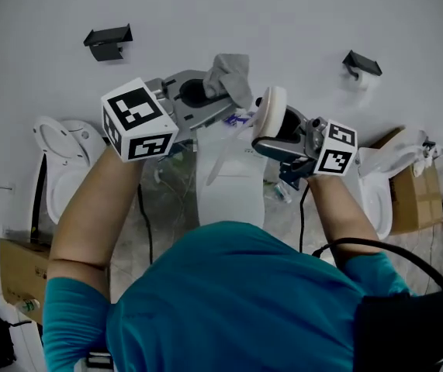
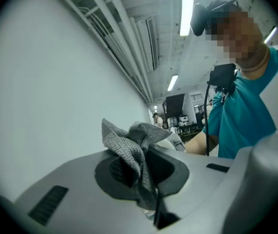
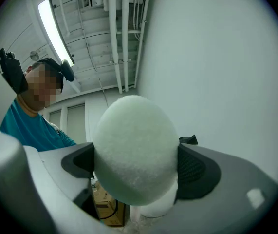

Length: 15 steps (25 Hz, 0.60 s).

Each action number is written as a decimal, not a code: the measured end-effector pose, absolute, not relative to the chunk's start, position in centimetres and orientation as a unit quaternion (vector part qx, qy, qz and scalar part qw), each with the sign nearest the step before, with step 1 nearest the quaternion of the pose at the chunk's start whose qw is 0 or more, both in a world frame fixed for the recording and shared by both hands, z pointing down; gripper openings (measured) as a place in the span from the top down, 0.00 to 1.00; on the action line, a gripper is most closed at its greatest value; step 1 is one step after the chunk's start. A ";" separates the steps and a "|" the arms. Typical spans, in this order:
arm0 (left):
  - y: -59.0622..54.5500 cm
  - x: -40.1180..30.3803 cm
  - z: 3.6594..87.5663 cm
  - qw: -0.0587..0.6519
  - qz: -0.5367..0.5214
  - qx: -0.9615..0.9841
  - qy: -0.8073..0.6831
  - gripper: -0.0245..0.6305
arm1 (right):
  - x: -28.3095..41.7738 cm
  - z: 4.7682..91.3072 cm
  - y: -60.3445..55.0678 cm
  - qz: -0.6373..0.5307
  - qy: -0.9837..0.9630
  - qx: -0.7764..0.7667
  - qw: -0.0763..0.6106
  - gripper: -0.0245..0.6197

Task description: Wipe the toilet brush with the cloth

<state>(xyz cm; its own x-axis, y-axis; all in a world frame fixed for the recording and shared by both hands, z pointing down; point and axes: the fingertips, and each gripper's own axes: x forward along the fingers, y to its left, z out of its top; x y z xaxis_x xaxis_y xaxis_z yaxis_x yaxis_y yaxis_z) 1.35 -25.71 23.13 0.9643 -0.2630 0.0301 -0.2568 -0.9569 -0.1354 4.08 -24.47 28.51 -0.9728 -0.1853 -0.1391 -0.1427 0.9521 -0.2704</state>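
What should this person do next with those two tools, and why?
Probably swing the cloth in the left gripper across onto the toilet brush clamped in the right gripper. Each gripper grips its thing, yet in the head view the cloth and the brush head look just apart, so wiping hasn't begun.

Cannot make out the handle of the toilet brush (image 3: 134, 150) behind its round head; cannot trace the cloth (image 2: 131, 145) down between the jaws of the left gripper (image 2: 146, 179).

cloth (image 2: 129, 143): grey, coarse knit, crumpled, pinched between jaws of left gripper (image 2: 146, 179), folds sticking up past them
toilet brush (image 3: 135, 150): pale fuzzy rounded head clamped between jaws of right gripper (image 3: 135, 172), raised just beside cloth
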 end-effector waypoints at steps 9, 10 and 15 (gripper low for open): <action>-26.3 4.3 23.3 0.081 -0.060 -0.987 0.123 0.91 | 2.8 27.7 -24.5 -0.135 0.985 -0.071 0.078 0.21; -26.3 4.3 23.3 0.083 -0.061 -0.987 0.125 0.91 | 2.8 27.7 -24.6 -0.137 0.985 -0.072 0.078 0.21; -25.9 4.4 23.8 0.095 -0.072 -0.985 0.125 0.91 | 3.1 27.2 -25.1 -0.152 0.981 -0.077 0.092 0.21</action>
